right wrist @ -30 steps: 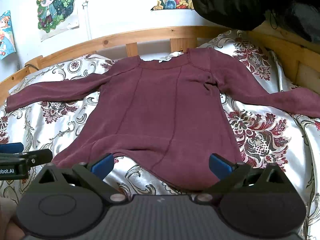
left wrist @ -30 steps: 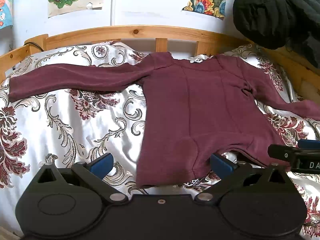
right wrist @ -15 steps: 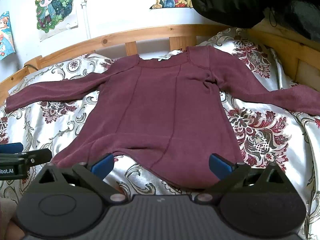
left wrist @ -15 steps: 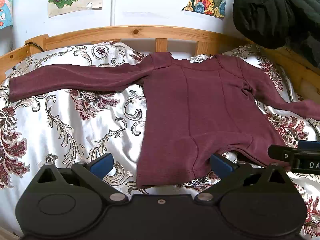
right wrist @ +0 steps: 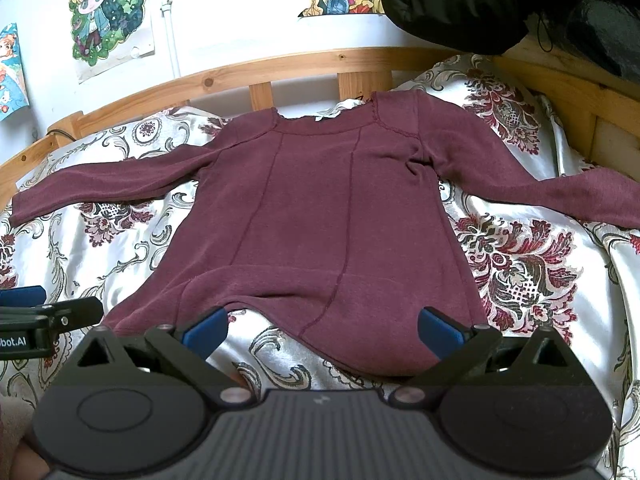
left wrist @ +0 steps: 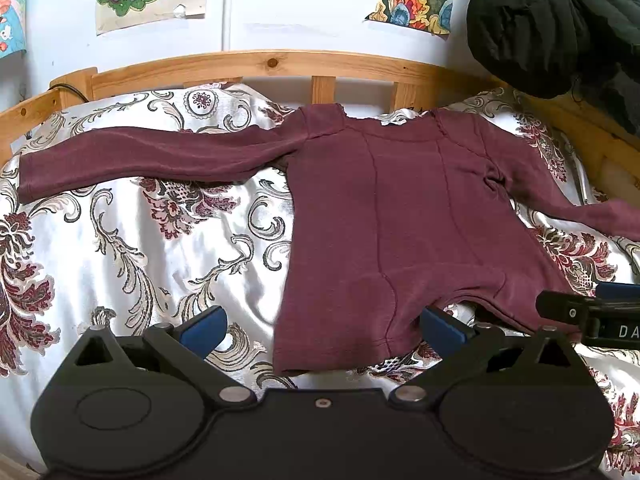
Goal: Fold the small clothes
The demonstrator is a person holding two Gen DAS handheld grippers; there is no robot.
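A small maroon long-sleeved top [left wrist: 404, 216] [right wrist: 320, 216] lies flat on the bed, neck toward the headboard, both sleeves spread out sideways. My left gripper [left wrist: 324, 326] is open just short of the hem's left corner, holding nothing. My right gripper [right wrist: 322, 328] is open over the hem's right part, also holding nothing. Each gripper shows at the edge of the other's view, the right one [left wrist: 592, 314] and the left one [right wrist: 44, 320]. The hem is wavy, with a gap of bedspread showing under its middle.
A white satin bedspread [left wrist: 140, 248] with dark red floral print covers the bed. A wooden headboard rail [left wrist: 280, 64] runs behind it. A black padded jacket [left wrist: 552, 20] hangs at the upper right. Posters [right wrist: 108, 16] are stuck on the white wall.
Almost nothing has changed. Both grippers hold their place near the hem, and the top lies as before.
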